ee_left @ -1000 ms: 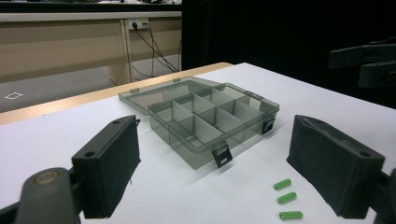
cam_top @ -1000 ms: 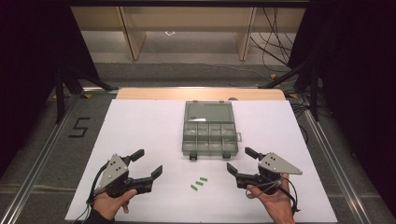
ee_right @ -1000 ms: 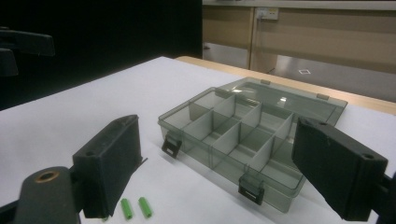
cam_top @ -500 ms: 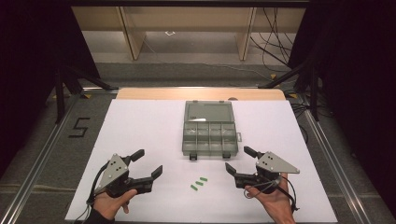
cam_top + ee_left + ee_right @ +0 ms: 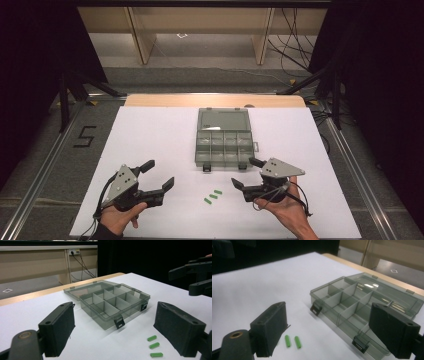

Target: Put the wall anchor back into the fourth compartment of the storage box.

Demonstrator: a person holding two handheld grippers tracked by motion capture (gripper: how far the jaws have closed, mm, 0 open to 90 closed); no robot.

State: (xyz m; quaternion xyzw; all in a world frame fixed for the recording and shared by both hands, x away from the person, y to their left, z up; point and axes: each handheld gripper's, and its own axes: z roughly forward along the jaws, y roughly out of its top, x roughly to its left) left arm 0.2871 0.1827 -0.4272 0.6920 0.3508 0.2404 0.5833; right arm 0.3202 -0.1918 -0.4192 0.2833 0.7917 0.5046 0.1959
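A grey see-through compartment box [image 5: 223, 165] lies open on the white table top, its lid [image 5: 223, 120] folded flat behind it. Three small green pegs [image 5: 213, 195] lie in a row just in front of the box. My left gripper [image 5: 160, 173] hovers open to the left of the pegs, with nothing between its jaws. My right gripper [image 5: 243, 172] hovers open to their right, also bare. In the left gripper view, the box [image 5: 105, 321] and the pegs [image 5: 153, 345] lie beyond the gripper [image 5: 114, 315]. The right gripper view has two pegs [image 5: 292, 341] beside the left jaw of the gripper [image 5: 328, 312].
The white sheet [image 5: 150, 135] covers the table, with a wooden strip [image 5: 215, 100] along its far edge. Metal rails [image 5: 45, 165] run down both sides. The box compartments [image 5: 352, 302] hold nothing that I can see.
My right gripper has shifted a little to the left, closer to the green pegs. The left gripper has stayed in place.
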